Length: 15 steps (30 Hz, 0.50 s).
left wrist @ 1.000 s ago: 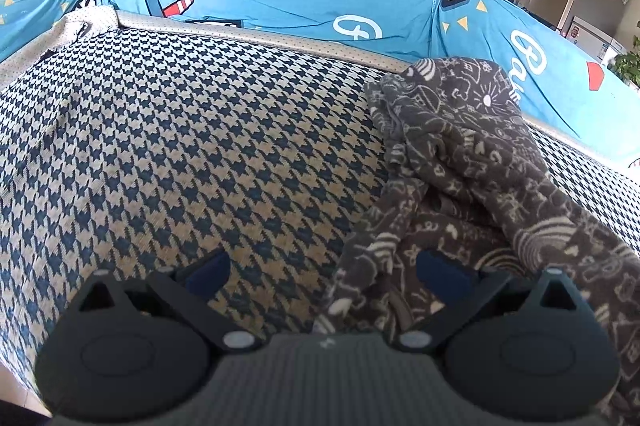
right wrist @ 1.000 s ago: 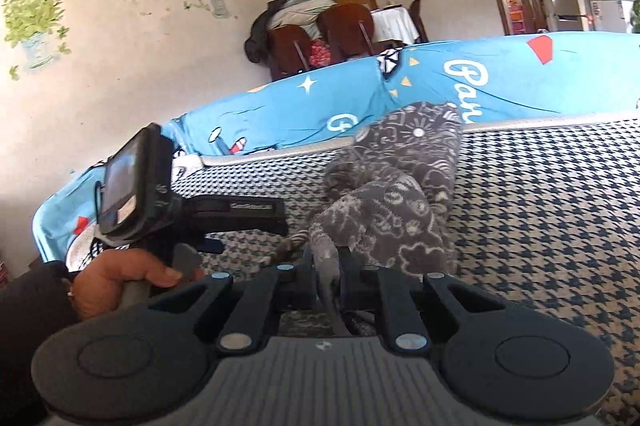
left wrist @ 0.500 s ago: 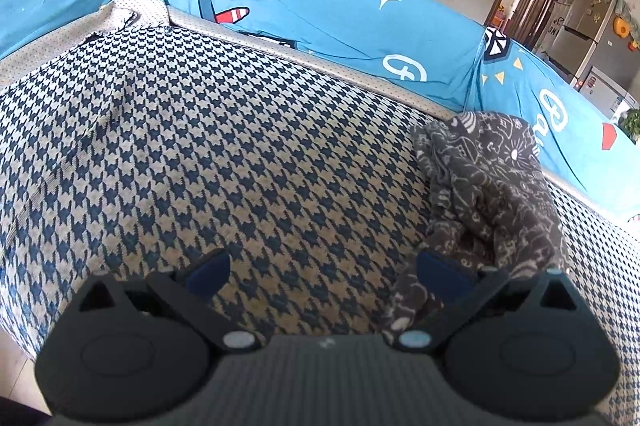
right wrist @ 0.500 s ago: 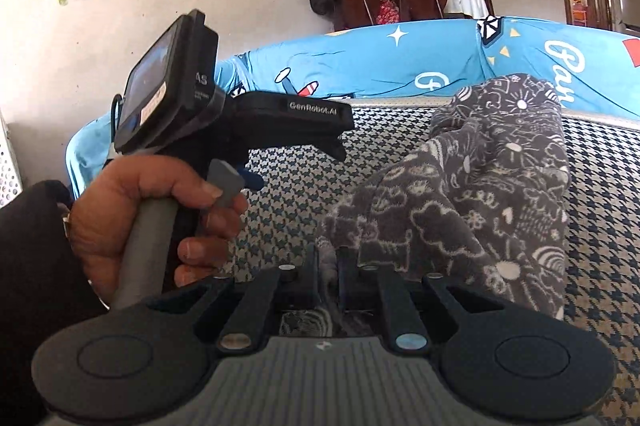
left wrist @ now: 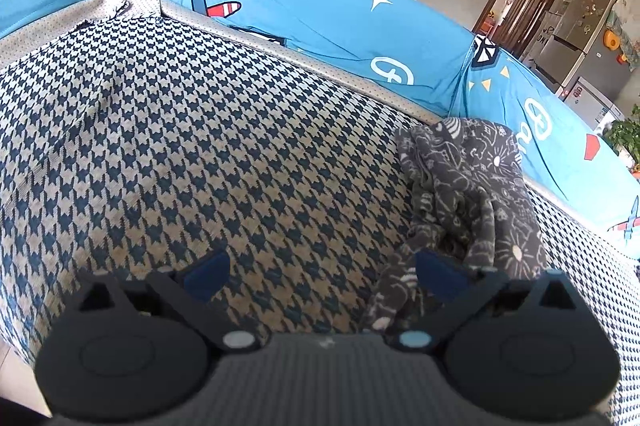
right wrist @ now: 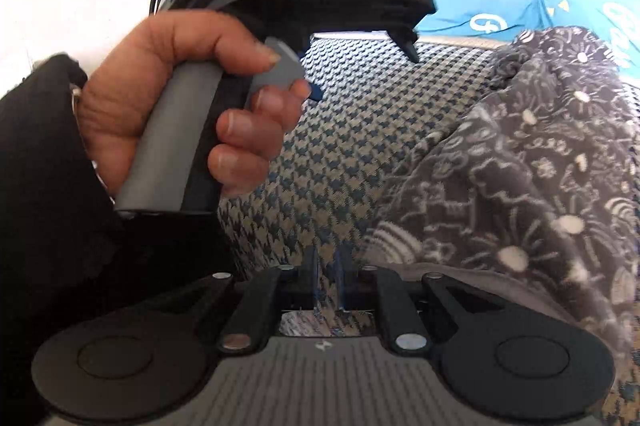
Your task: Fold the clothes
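Since a second ago the grey patterned garment has gone from the middle to the right side of our right-wrist view, bunched on the houndstooth cover by the blue printed sheet. Our right gripper is pinched nearly together; we honestly can't tell if cloth is in it. Upper left, our left hand grips the left gripper's handle; that one's spread wide, nothing clamped, garment beside its right finger.
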Tool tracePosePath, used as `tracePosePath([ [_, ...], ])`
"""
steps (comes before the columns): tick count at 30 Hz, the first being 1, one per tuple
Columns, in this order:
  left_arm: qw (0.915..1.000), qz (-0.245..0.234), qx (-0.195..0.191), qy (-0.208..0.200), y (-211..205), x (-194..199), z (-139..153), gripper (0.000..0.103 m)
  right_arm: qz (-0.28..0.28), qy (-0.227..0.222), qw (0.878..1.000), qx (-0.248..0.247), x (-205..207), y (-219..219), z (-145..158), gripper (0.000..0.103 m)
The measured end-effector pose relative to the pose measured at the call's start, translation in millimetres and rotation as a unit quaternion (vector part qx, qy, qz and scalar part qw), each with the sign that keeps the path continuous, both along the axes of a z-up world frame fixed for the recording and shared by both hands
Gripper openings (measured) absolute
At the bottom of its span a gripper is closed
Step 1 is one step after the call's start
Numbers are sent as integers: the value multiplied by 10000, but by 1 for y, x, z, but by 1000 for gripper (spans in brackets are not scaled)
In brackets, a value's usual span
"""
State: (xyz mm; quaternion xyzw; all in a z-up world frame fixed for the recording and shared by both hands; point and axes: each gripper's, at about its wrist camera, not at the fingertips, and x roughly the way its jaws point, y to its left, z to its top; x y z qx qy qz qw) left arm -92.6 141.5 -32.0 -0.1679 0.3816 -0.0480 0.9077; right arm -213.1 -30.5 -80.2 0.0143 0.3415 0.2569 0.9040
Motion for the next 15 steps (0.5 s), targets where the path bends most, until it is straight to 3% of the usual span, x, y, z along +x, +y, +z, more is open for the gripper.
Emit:
tracePosePath([
  [5, 10000, -58, -31, 12, -3, 0, 0, 103, -512, -257, 9984, 6, 0, -18, 9, 16],
  [10, 10000, -45, -33, 49, -2, 0, -2, 103, -719, -412, 9965, -137, 9, -14, 8, 45],
  [15, 9999, -21, -65, 99, 0, 1, -2, 103, -736, -328, 9951, -566, 24, -5, -9, 47],
])
